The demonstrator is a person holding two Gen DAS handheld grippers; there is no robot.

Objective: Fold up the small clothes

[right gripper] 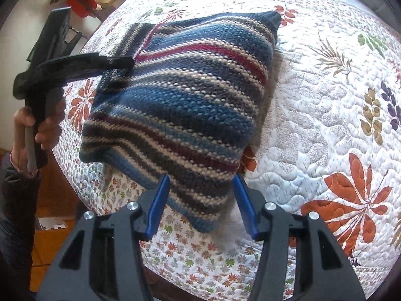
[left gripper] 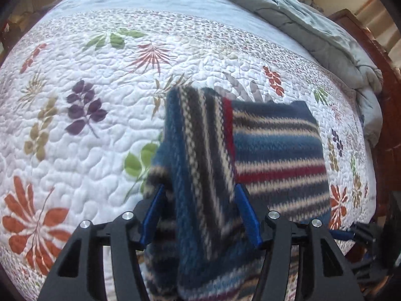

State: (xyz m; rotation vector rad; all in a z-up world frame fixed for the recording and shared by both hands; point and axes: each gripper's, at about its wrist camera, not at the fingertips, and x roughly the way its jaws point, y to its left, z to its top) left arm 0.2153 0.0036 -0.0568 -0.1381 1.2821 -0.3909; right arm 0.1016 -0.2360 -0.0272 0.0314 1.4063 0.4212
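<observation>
A small striped knitted sweater (right gripper: 180,100), blue, grey, cream and red, lies on the quilted bed. In the left wrist view a folded part of the sweater (left gripper: 200,175) runs between the blue pads of my left gripper (left gripper: 199,200), whose jaws stand wide with the knit between them. In the right wrist view my right gripper (right gripper: 200,190) is open, its pads either side of the sweater's near edge. The left gripper (right gripper: 117,62) also shows there, at the sweater's far left corner.
The bed is covered by a white quilt (left gripper: 75,75) with coloured leaf prints. A grey-blue duvet (left gripper: 313,25) is bunched at the far right by a wooden headboard (left gripper: 371,50). The bed edge and wooden floor (right gripper: 50,225) lie at left in the right wrist view.
</observation>
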